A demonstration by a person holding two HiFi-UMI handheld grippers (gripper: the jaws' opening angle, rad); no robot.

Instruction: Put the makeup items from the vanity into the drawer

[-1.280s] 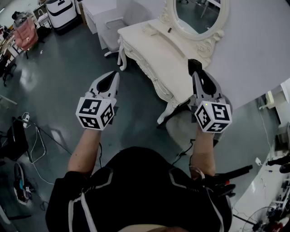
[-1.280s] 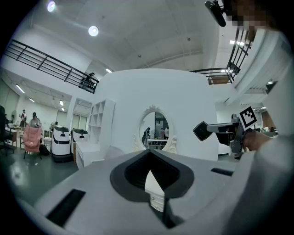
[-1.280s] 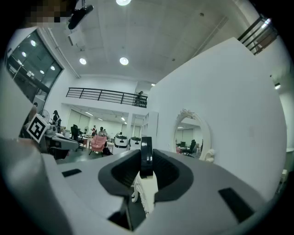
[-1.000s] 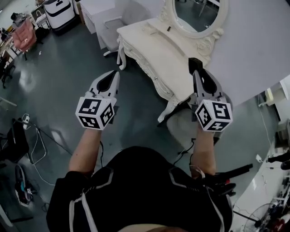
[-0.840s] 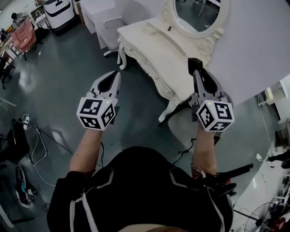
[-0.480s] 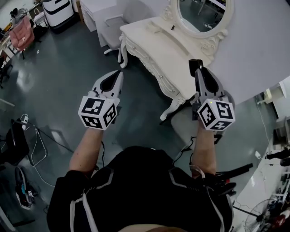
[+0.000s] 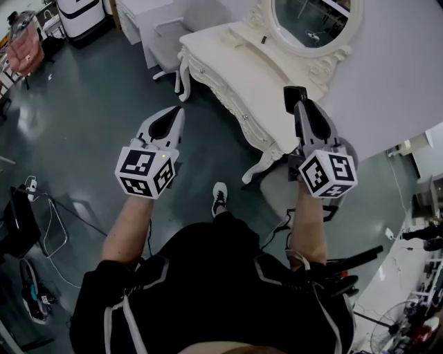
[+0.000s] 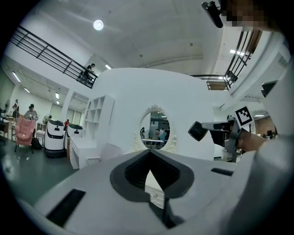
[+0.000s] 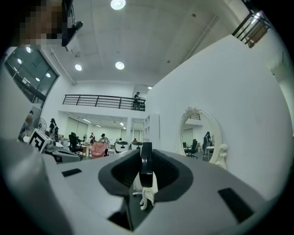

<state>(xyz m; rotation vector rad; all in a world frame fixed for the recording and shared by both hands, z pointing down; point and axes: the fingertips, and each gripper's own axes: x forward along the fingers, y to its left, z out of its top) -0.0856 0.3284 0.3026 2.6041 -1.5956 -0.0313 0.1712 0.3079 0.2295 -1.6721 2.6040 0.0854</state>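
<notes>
Starting lowest in the head view, a dark top and two bare arms are seen, and one shoe (image 7: 219,197) is set forward on the grey floor (image 7: 83,138), so a step toward the table seems to be made. At middle left, the left gripper (image 7: 178,112) is held out level. Its jaws are pressed together with nothing in them, likely because it is not needed yet. At middle right, the right gripper (image 7: 297,104) is squeezed shut on a flat black case (image 7: 295,92). The case is pinched by its thin sides, so it should not slip while it is carried. Beyond both, in the upper middle, the white vanity (image 7: 235,69) is placed by the wall under its oval mirror (image 7: 311,21). One small dark item (image 7: 263,40) is left on its top near the mirror. No open drawer can be seen, so one may have to be pulled out first, perhaps by the empty gripper.
</notes>
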